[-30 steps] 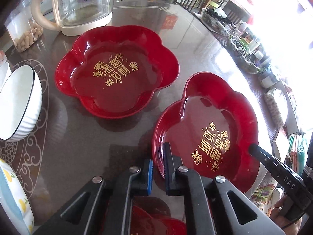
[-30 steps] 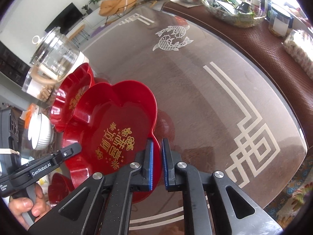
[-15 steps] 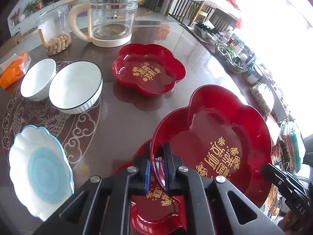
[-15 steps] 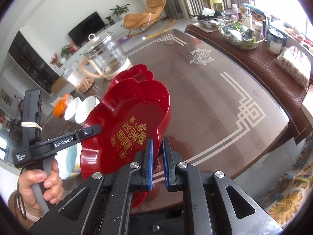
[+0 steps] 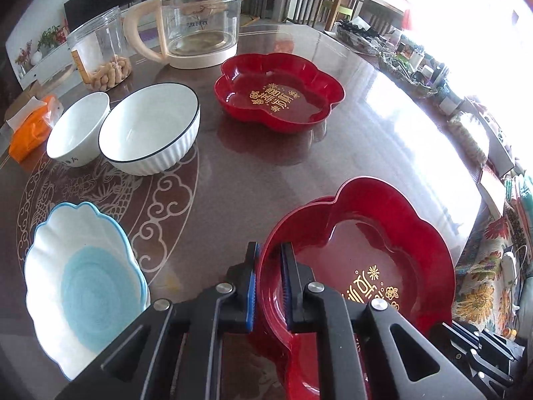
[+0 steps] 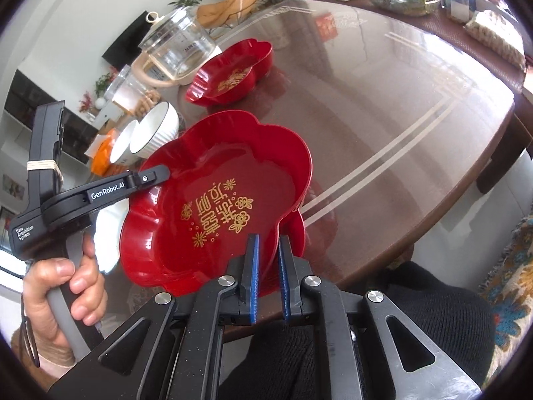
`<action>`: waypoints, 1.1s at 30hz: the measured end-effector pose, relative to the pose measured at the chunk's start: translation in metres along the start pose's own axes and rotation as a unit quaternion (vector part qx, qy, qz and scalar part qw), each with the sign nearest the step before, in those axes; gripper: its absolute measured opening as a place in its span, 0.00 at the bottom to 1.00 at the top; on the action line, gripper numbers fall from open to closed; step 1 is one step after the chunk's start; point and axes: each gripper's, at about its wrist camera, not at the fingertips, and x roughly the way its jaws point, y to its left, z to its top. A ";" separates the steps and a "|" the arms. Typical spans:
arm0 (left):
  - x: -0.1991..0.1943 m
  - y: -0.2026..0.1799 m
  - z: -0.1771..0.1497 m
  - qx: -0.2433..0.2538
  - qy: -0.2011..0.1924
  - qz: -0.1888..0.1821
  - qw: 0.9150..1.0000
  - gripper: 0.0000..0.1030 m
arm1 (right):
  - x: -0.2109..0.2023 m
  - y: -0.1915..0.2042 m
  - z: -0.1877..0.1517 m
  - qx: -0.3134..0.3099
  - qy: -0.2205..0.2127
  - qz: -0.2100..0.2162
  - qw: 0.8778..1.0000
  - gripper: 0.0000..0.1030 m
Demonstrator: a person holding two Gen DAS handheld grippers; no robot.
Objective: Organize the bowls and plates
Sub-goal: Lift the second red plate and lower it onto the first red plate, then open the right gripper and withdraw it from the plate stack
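A red flower-shaped plate (image 5: 363,250) with gold writing sits near the table's front edge on top of another red plate whose rim (image 6: 297,233) peeks out beneath. My left gripper (image 5: 268,286) straddles its left rim, jaws slightly apart. My right gripper (image 6: 266,266) straddles its near right rim (image 6: 266,243), jaws also slightly apart. The same plate fills the middle of the right wrist view (image 6: 216,206). A third red plate (image 5: 279,96) lies farther back, also in the right wrist view (image 6: 230,76).
Two white bowls (image 5: 150,130) (image 5: 78,130) stand at the left. A white and blue scalloped plate (image 5: 83,283) lies at the front left. A glass kettle (image 5: 196,23) and a jar of snacks (image 5: 100,50) stand at the back. The table edge (image 6: 433,220) is close.
Both grippers carried the red plate toward the front of the table and set it down onto another red plate. Their jaws have opened slightly on the rim.
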 end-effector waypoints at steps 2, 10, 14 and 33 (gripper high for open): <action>0.001 -0.002 -0.003 0.003 0.001 0.006 1.000 0.11 | -0.003 0.001 -0.003 -0.007 -0.015 -0.018 1.000 0.13; -0.002 0.002 -0.023 0.016 0.006 0.017 1.000 0.11 | 0.009 -0.003 0.004 -0.022 -0.024 -0.043 0.999 0.13; 0.001 0.004 -0.031 0.020 0.014 0.019 1.000 0.12 | 0.015 -0.002 0.005 -0.026 -0.022 -0.046 0.998 0.13; -0.065 -0.004 -0.052 -0.013 -0.162 0.061 0.985 0.85 | -0.034 0.018 -0.011 -0.043 -0.224 -0.055 0.972 0.65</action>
